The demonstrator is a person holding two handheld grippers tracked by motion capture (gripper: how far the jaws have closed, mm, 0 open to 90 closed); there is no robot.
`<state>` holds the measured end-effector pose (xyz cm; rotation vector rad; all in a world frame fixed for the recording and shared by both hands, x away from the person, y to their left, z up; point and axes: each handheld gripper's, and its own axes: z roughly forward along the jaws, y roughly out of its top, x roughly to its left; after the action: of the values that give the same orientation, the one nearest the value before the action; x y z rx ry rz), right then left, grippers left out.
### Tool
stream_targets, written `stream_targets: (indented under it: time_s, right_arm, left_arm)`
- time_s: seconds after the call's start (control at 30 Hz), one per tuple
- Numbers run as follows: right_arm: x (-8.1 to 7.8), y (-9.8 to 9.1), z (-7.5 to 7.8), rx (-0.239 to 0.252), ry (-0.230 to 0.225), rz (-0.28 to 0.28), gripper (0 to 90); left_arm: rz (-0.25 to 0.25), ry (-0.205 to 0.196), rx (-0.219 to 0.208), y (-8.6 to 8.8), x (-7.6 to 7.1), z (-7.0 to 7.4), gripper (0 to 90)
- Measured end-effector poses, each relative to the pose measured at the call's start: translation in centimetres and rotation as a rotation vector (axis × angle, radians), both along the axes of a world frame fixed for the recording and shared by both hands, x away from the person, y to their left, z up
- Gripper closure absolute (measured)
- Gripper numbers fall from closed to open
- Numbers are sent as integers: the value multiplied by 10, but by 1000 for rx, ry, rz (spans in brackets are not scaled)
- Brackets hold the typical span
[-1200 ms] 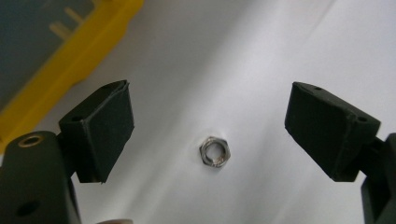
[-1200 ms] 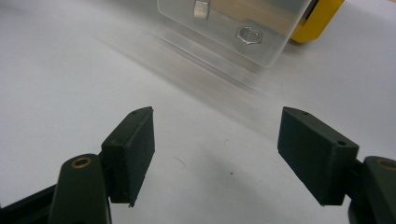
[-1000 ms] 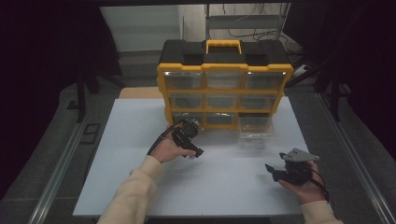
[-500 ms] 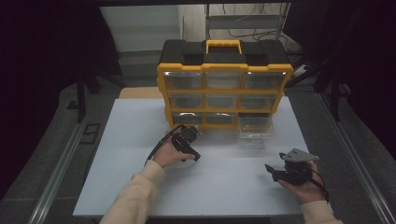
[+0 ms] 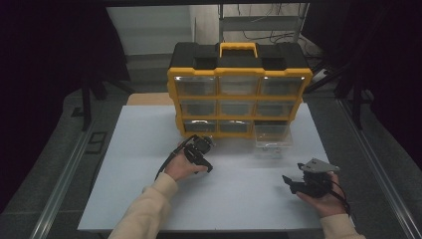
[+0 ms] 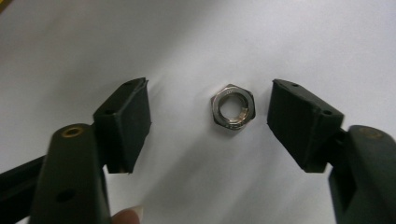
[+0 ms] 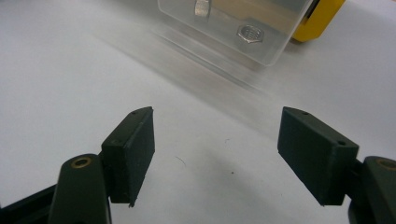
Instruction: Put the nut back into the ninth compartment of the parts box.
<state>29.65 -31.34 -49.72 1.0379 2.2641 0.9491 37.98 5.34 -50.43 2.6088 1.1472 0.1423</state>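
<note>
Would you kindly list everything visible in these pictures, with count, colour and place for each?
Hex nut: one, silver, flat on the table between the left claw's jaws, touching neither.
Organiser case: one, yellow and black with clear drawers, at the table's far side.
Pulled-out drawer: one, clear, on the table in front of the case's lower right; a silver nut lies inside.
Table: one, white.
Left claw: one, black, jaws just been closing around the hex nut, pads not yet pressing.
Right claw: one, black, open above bare table, pointing toward the drawer.
Sleeves: two, cream, at the near edge.
</note>
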Motion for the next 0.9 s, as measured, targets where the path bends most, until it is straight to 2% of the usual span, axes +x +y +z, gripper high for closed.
stream_targets:
  time_s: [0.13,0.23,0.27,0.33,0.67,0.9]
  right_arm:
    - [0,0,0,0,0,0,284]
    - [0,0,0,0,0,0,284]
    - [0,0,0,-1,0,0,284]
    - [0,0,0,-1,1,0,284]
    - [0,0,0,-2,0,1,284]
    - [0,0,0,-2,0,1,284]
  left_arm:
    - [-8,-2,13,-3,-1,-2,366]
    - [-16,-2,6,-3,-1,-1,425]
    - [-19,2,3,-3,-1,-1,481]
    - [-27,14,-4,-2,-1,-1,522]
    - [-19,49,-30,-1,2,0,684]
    - [-24,51,-30,0,3,0,697]
